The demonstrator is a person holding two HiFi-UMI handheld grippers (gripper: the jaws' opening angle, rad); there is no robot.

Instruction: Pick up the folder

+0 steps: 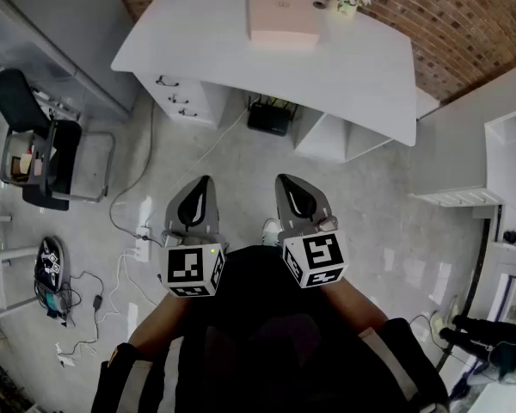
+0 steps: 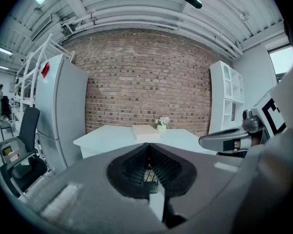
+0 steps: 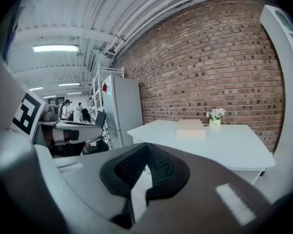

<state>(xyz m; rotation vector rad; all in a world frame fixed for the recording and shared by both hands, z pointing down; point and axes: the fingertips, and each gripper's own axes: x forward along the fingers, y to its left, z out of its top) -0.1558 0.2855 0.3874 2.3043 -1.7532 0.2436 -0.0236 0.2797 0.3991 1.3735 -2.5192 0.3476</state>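
Matt pale folder on smooth white desk w/ rough brick wall behind.

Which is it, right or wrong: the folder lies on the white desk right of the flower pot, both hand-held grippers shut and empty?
One error: the head view shows the folder left of the flower pot, not right. It lies on the white desk, and the left hand-held gripper and right hand-held gripper are both shut and empty.
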